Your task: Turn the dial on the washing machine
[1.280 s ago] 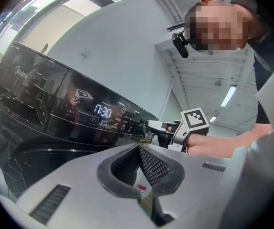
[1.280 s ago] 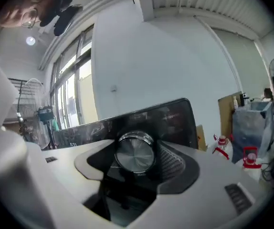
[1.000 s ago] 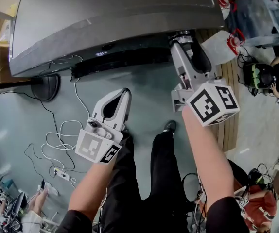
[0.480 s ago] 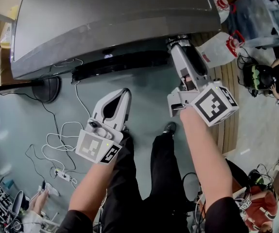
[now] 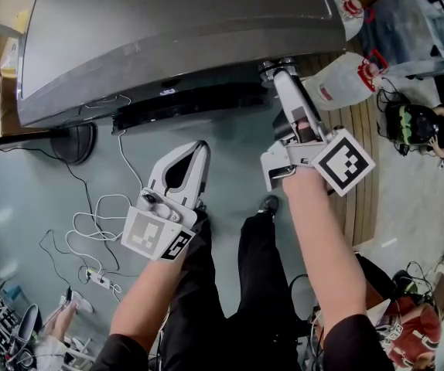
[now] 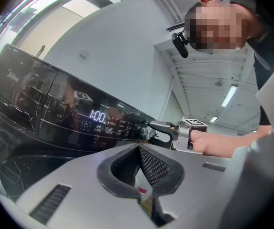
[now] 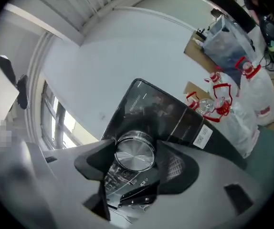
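The right gripper [image 5: 279, 74] is clamped on the dial [image 7: 135, 152], one jaw on each side of its round metal face. The dial sits near the right end of the washer's [image 5: 175, 29] dark front panel [image 6: 56, 113]. The left gripper [image 5: 197, 148], jaws together and empty, hangs well below the panel's edge over open floor [image 5: 230, 141], with cables [image 5: 90, 207] to its left.

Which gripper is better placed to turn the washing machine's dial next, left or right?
Right. The right gripper has its jaws closed around the silver dial on the washing machine front panel. The left gripper is shut on nothing and held back from the panel.
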{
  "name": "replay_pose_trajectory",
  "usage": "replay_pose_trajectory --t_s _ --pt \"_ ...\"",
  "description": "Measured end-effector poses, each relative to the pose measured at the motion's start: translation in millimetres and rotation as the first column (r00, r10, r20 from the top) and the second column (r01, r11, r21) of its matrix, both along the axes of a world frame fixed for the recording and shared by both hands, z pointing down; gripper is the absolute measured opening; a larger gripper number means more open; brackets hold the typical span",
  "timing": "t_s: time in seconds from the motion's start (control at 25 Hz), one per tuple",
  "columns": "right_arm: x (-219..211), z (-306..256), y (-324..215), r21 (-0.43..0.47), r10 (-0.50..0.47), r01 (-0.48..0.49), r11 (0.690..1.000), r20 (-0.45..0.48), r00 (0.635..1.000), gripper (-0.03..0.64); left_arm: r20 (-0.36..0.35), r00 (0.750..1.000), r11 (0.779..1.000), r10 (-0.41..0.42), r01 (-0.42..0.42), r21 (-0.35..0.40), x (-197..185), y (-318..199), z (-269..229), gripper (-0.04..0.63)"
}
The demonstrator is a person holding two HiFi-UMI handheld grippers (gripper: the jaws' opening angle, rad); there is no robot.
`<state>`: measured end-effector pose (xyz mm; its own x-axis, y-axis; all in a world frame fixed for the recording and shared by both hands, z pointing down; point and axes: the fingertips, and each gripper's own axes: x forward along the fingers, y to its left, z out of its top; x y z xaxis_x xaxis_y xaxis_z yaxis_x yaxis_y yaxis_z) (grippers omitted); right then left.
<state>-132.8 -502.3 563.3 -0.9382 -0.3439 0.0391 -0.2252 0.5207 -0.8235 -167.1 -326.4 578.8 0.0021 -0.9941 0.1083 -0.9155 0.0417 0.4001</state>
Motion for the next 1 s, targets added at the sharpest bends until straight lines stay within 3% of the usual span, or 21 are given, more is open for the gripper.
replay_pose_trajectory --t_s 0.48,1.0 --pt "8.9 19.1 -3.6 -0.186 0.025 -0.017 0.982 0.042 0.999 0.288 -0.001 1.000 1.000 0.007 -0.007 -0.003 4.2 -5.3 0.0 0.014" --pt "11.9 31.3 -3.3 -0.465 0.071 0.041 0.884 0.219 0.973 0.288 0.006 1.000 1.000 -0.001 0.001 -0.002 4.6 -11.5 -3.0 0.015"
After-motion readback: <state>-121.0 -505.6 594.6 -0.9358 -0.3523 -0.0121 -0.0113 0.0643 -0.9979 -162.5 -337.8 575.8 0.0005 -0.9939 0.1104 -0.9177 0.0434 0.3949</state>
